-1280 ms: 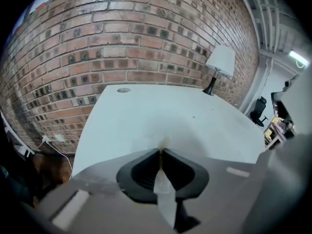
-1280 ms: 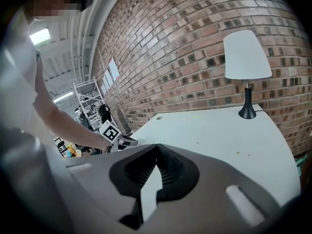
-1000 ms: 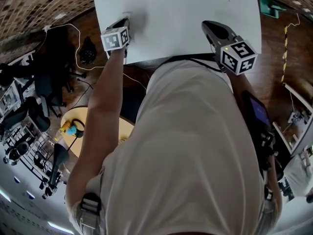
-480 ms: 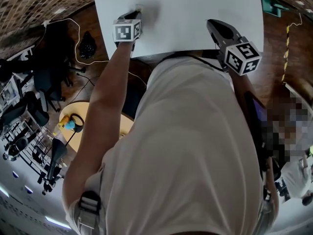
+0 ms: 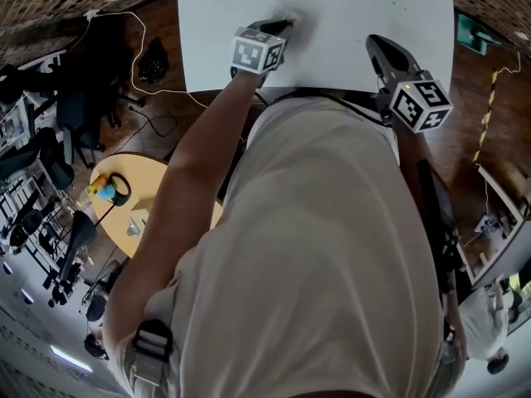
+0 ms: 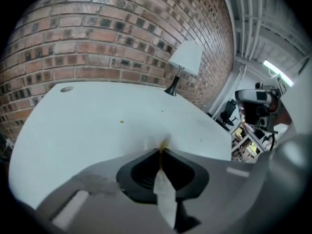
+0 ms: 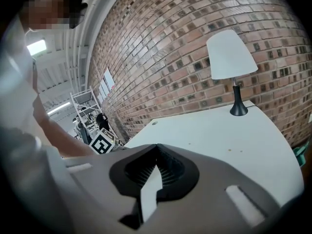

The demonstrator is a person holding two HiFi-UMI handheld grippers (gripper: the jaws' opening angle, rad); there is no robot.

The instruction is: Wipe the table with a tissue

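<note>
A white table [image 5: 357, 7] spans the top of the head view. My left gripper [image 5: 284, 26] points down onto its near middle, shut on a crumpled white tissue [image 5: 290, 16]. In the left gripper view the tissue [image 6: 152, 143] bulges past the closed tips [image 6: 161, 149], carries a yellowish stain, and is pressed on the table [image 6: 87, 116]. A small brown speck [image 6: 122, 122] lies further out. My right gripper [image 5: 377, 41] hovers over the table's near right part. Its jaws [image 7: 156, 146] meet with nothing between them.
A white lamp [image 7: 230, 57] on a black stem stands at the table's far corner against a brick wall [image 6: 97, 33]. To the left of the person, a round wooden table [image 5: 149, 206] holds small items. Cables and office chairs [image 5: 75, 123] crowd the floor.
My left gripper has slid to the right along the near part of the table, taking the tissue with it. The right gripper has barely moved.
</note>
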